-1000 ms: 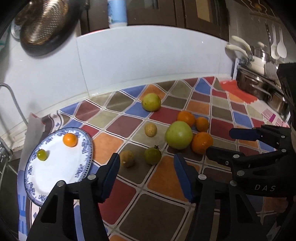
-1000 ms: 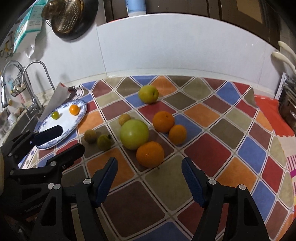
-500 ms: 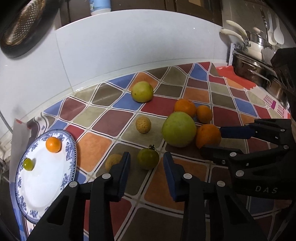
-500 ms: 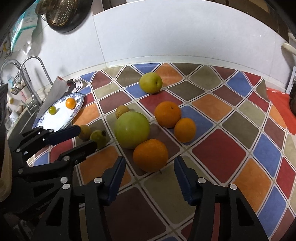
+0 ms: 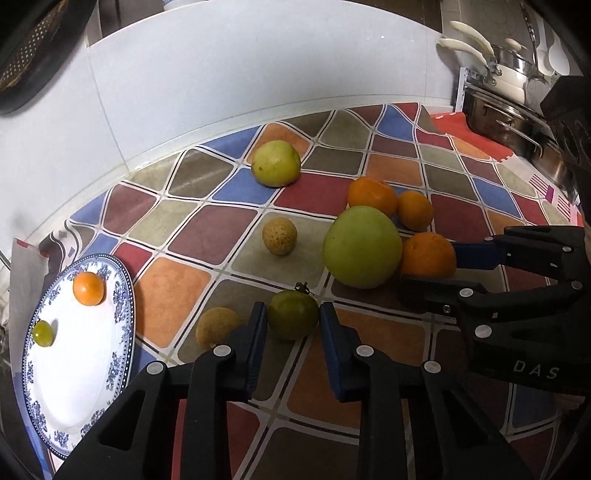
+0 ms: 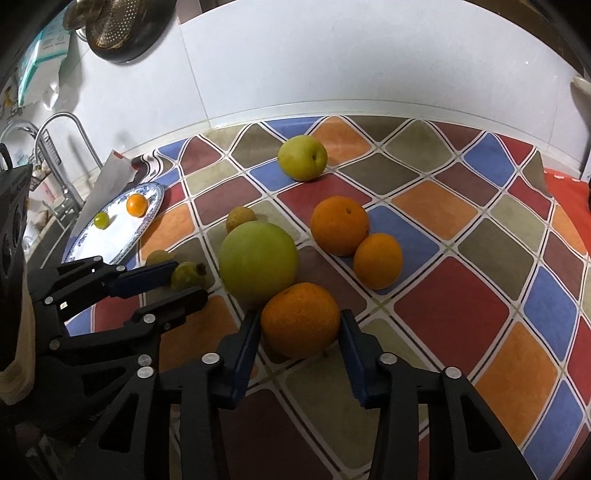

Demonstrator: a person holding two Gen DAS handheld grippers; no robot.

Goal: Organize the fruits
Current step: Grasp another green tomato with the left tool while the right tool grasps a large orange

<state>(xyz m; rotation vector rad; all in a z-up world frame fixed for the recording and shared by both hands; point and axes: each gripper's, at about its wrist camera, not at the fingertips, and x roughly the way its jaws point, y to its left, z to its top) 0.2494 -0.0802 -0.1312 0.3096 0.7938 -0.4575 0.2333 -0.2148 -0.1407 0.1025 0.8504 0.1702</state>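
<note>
Our left gripper [image 5: 293,325] has just closed, pinching the small green fruit [image 5: 293,318]. Our right gripper [image 6: 300,332] has been closing and grips the near orange [image 6: 300,320].

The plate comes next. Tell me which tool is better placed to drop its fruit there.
Left. The left tool holds the small green fruit close beside the plate; the right tool, holding an orange, sits farther away.

The worktop [image 6: 454,302] is covered by a cloth of many-coloured diamonds, edged in white. A wall of large white tiles [image 6: 332,55] is seen behind it. A dark pan with a metal colander [image 6: 118,26] is hung on the wall at the upper left. A chrome tap [image 6: 66,155] is seen at the left edge, and steel pots [image 5: 517,122] are stacked at the right.
</note>
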